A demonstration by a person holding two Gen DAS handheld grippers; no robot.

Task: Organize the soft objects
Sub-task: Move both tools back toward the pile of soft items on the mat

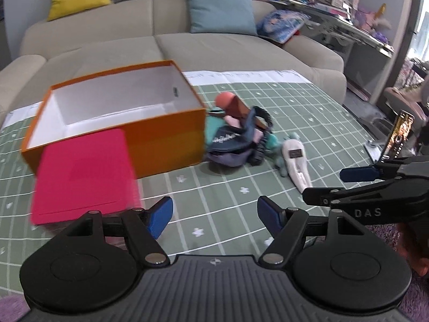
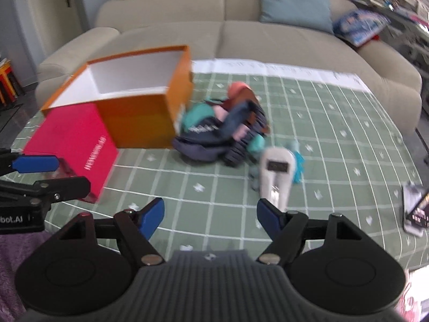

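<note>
A pile of soft items (image 1: pixel 236 139) (image 2: pixel 219 131), navy, teal, pink and orange, lies on the green grid mat beside an open orange box (image 1: pixel 115 123) (image 2: pixel 128 99) with a white, empty inside. A white and teal soft item (image 1: pixel 295 163) (image 2: pixel 276 171) lies just right of the pile. My left gripper (image 1: pixel 214 216) is open and empty, near the mat's front, short of the box and pile. My right gripper (image 2: pixel 210 216) is open and empty, short of the pile; it also shows in the left wrist view (image 1: pixel 356 185).
A red lid (image 1: pixel 83 177) (image 2: pixel 72 145) leans against the box's front. A beige sofa (image 1: pixel 187 45) with yellow and blue cushions stands behind the mat. A phone on a stand (image 1: pixel 396 139) is at the right. A cluttered desk (image 1: pixel 348 18) is far right.
</note>
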